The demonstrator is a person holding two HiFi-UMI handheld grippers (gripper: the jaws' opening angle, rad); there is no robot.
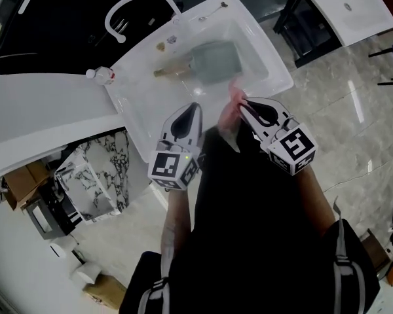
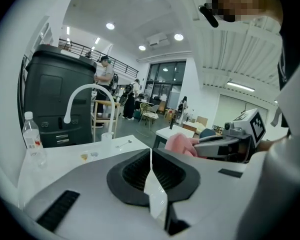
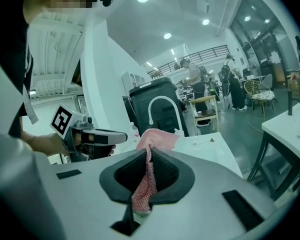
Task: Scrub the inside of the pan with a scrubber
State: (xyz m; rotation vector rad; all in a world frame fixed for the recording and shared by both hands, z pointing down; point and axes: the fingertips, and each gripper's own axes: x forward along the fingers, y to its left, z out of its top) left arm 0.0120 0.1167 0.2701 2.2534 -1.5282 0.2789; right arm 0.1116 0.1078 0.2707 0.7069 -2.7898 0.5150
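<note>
- Scrubber [image 3: 157, 138]: soft, light pink mesh (probably limp once wet), pinched between the right gripper's [image 3: 149, 156] jaws.
- Pan [image 1: 213, 61] lies in the sink [image 1: 283, 84], apart from both grippers; likely slick, so steady it by the handle.
- Left gripper [image 2: 150, 159]: jaws pressed together, holding nothing.

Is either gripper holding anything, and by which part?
The right gripper pinches the pink mesh scrubber by a fold, the rest bunched beyond its jaws. The left gripper, shut, holds nothing.
</note>
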